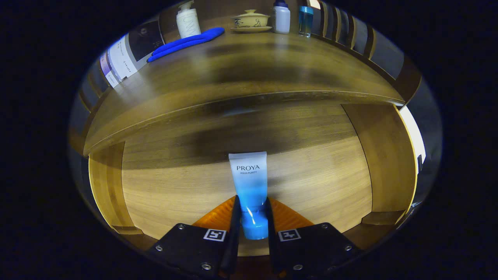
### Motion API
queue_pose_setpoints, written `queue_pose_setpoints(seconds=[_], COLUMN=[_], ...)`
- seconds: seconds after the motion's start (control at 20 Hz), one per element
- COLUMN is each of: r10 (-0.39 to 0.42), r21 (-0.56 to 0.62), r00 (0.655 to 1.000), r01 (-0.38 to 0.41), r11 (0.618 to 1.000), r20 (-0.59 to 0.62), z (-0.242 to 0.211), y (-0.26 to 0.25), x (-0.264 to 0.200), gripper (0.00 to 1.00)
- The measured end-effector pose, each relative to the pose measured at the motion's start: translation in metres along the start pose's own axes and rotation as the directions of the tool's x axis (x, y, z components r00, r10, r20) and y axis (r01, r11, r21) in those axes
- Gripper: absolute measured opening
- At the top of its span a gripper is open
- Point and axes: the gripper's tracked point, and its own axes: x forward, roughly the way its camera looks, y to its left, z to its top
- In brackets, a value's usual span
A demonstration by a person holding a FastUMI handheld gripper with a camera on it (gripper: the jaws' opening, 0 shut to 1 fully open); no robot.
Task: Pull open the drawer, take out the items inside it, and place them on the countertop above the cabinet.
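Gripping the tube [251,186] at its capped end, the gripper [252,217] jaws are clenching on both sides, holding it over the open drawer [186,186]. Beyond, the bench [253,74] is carrying a blue cloth [186,42], a lidded cup [251,21] and bottles [281,17].

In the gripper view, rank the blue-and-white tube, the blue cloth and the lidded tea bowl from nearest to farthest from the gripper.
1. Blue-and-white tube: pinched between the jaws of the gripper, over the open drawer.
2. Blue cloth: on the countertop, beyond the jaws to the left.
3. Lidded tea bowl: at the countertop's back, beside the bottles.
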Motion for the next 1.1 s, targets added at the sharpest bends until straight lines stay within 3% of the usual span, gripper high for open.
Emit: queue_pose_setpoints(seconds=[0.5, 0.65, 0.9, 1.1], r10=[-0.046, -0.075, -0.037, -0.072], r21=[-0.174, -0.232, -0.273, -0.293], r00=[0.991, 0.975, 0.966, 0.935], r01=[0.068, 0.124, 0.109, 0.181], r11=[0.982, 0.965, 0.956, 0.939], r20=[0.129, 0.207, 0.255, 0.348], z=[-0.007, 0.005, -0.006, 0.005], y=[0.008, 0.014, 0.036, 0.031], x=[-0.052, -0.08, -0.109, -0.138], gripper=[0.31, 0.31, 0.31, 0.31])
